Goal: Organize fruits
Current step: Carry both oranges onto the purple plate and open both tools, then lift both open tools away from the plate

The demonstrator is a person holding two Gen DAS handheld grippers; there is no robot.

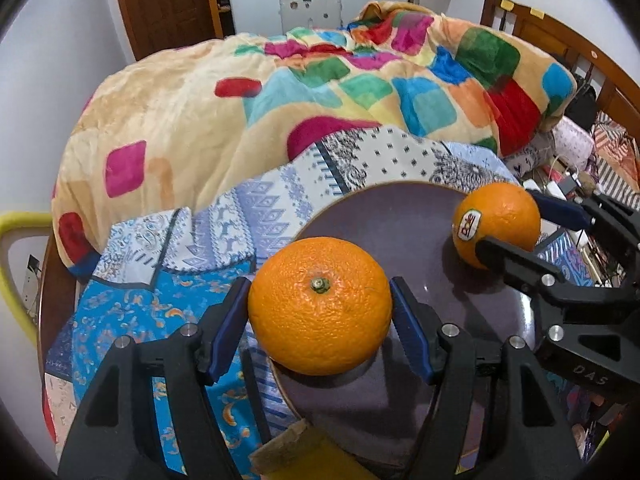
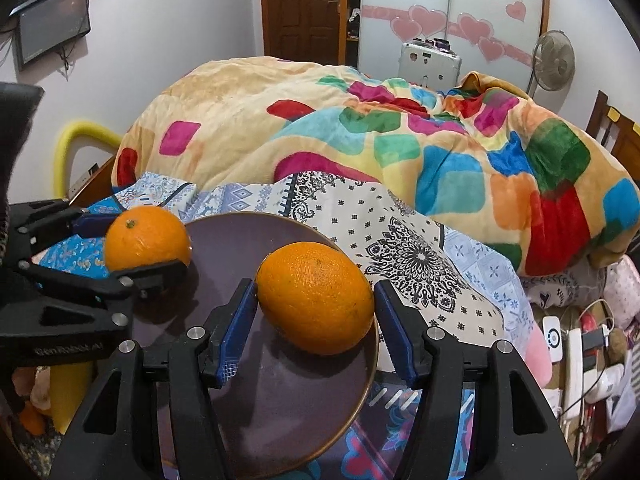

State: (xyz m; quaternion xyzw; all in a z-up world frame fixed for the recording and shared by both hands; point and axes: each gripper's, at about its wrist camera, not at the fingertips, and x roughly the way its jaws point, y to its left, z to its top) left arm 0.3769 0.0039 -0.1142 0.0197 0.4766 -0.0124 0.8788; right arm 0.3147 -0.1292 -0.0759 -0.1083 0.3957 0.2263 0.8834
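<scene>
A dark purple plate point(image 1: 404, 224) lies on the patterned bedsheet; it also shows in the right wrist view point(image 2: 248, 408). My left gripper point(image 1: 320, 304) is shut on an orange with a green stem point(image 1: 320, 304) over the plate's left edge. It appears in the right wrist view point(image 2: 132, 248) with its orange point(image 2: 146, 236). My right gripper point(image 2: 316, 298) is shut on a second orange point(image 2: 316, 298) over the plate's right side. In the left wrist view this gripper point(image 1: 520, 228) holds that orange point(image 1: 498, 222), which bears a Dole sticker.
A heaped colourful blanket point(image 1: 320, 88) fills the bed behind the plate. A wooden bed frame point(image 1: 560, 40) and clutter with cables point(image 2: 580, 344) lie to the right. A yellow padded rail point(image 1: 16, 264) is at the left. A yellow object point(image 1: 312, 456) sits under the left gripper.
</scene>
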